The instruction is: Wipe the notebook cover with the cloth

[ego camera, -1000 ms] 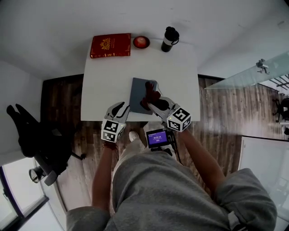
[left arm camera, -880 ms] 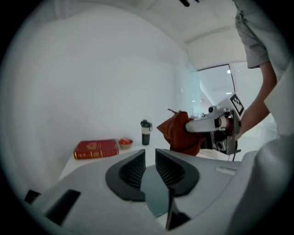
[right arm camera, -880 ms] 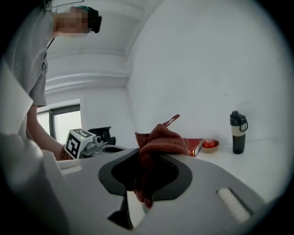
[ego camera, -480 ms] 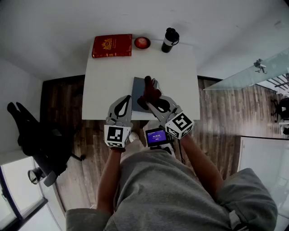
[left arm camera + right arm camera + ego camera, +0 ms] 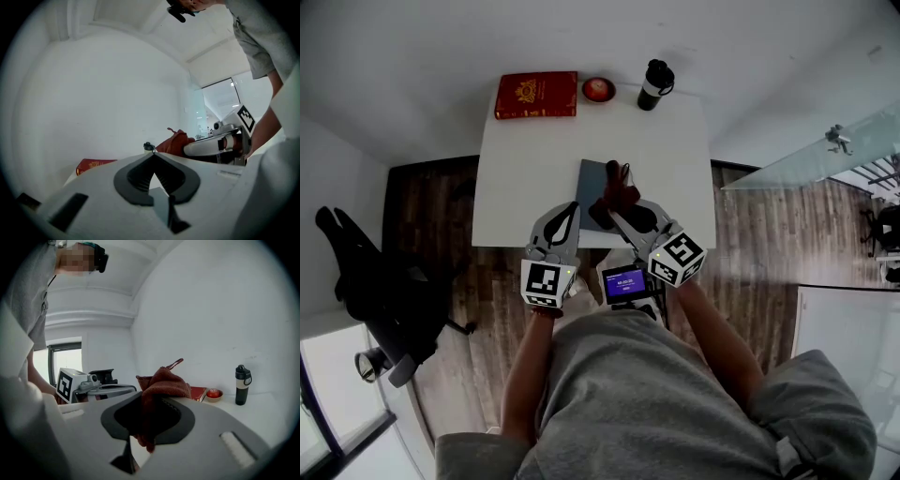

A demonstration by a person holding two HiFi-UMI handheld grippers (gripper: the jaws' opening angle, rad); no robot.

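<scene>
A dark grey notebook (image 5: 592,180) lies on the white table (image 5: 516,178) near its front edge. My right gripper (image 5: 612,208) is shut on a dark red cloth (image 5: 620,194), which bunches over the notebook's right part. In the right gripper view the cloth (image 5: 163,384) fills the jaws of that gripper (image 5: 152,399) and hangs below them. My left gripper (image 5: 572,208) is shut, with its tips by the notebook's near left corner. Its own view shows the left gripper (image 5: 152,157) with the jaws closed and nothing between them, and the cloth (image 5: 174,143) just beyond.
At the table's back edge lie a red book (image 5: 536,95), a small red bowl (image 5: 598,89) and a black bottle (image 5: 654,82). A dark office chair (image 5: 366,281) stands on the wooden floor to the left. A glass panel (image 5: 825,155) is at the right.
The left gripper's jaws have closed and it has moved right, up to the notebook's near left corner. The right gripper still holds the cloth and has shifted slightly over the notebook.
</scene>
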